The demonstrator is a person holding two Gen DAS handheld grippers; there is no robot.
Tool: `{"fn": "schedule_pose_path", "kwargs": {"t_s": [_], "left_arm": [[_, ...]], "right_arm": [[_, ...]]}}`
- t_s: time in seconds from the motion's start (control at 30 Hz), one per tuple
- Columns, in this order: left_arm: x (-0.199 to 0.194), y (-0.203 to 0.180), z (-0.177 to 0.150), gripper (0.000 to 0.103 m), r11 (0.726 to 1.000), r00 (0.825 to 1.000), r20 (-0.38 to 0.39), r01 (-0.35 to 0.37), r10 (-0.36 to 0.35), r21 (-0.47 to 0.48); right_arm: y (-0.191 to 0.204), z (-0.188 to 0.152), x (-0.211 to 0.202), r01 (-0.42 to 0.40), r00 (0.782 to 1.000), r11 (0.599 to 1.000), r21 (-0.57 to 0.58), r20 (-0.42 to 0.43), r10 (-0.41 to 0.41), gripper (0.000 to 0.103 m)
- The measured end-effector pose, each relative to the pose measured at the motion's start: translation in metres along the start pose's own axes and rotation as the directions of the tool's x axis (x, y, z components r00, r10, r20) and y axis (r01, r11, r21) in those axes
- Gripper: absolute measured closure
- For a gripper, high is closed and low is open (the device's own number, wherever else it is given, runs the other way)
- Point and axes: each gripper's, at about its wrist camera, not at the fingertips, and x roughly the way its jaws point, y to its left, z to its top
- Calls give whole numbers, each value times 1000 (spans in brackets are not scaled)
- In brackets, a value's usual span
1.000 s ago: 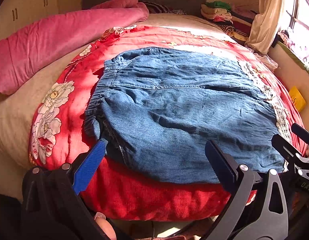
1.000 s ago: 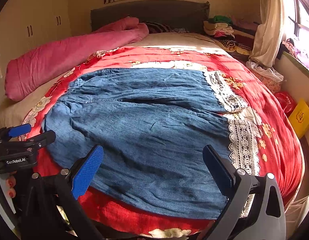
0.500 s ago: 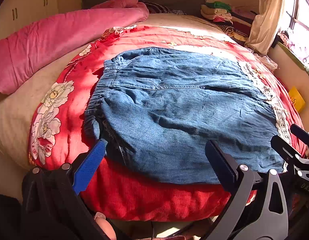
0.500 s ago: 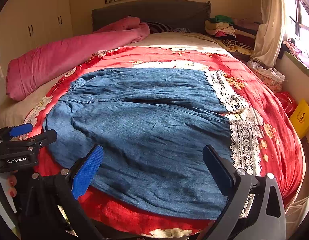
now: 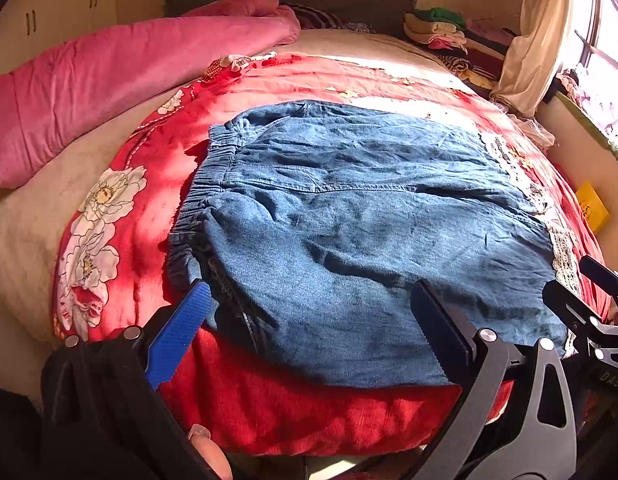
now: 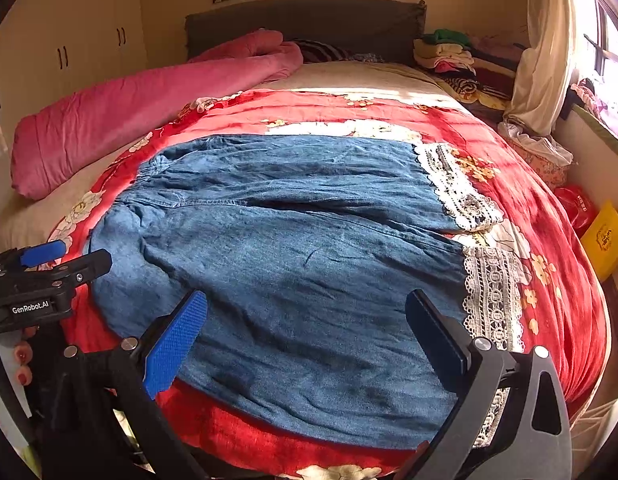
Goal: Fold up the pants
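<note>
Blue denim pants (image 5: 349, 220) with white lace hems (image 6: 489, 292) lie spread flat across a red floral blanket (image 5: 149, 168), waistband to the left, legs to the right; they also show in the right wrist view (image 6: 293, 256). My left gripper (image 5: 309, 312) is open and empty, held above the near waistband corner. My right gripper (image 6: 305, 320) is open and empty, held above the near leg beside the lace hem. Each gripper shows at the edge of the other's view.
A rolled pink quilt (image 6: 149, 104) lies along the bed's left side. Stacked folded clothes (image 6: 449, 52) sit at the far right by a curtain (image 6: 545, 40). A yellow box (image 6: 605, 236) and a red bag (image 6: 577, 208) stand beside the bed at right.
</note>
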Motion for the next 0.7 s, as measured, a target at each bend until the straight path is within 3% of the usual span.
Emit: {"fn": "schedule_pose_path", "kwargs": {"t_s": [0.17,0.37,0.47,0.7], "left_arm": [[11,11,18,9,1000,1000,0,10,-10,-4],[31,44,56,9,999,1000,9,-27,27,-29],[45,62,78,9,998,999,12,-53,53,-22],[110,92,125,9,998,996,-72,-43,46,41]], "right_arm": [[-2,18,15,-47,999,999,3,-27,47,4],[3,65,38,-95,995,992,-78,-27,93,4],[6,90,56,-157,987,982,-104,-50,152,4],[17,143,115,-234,968,955,-180,-131,212,4]]}}
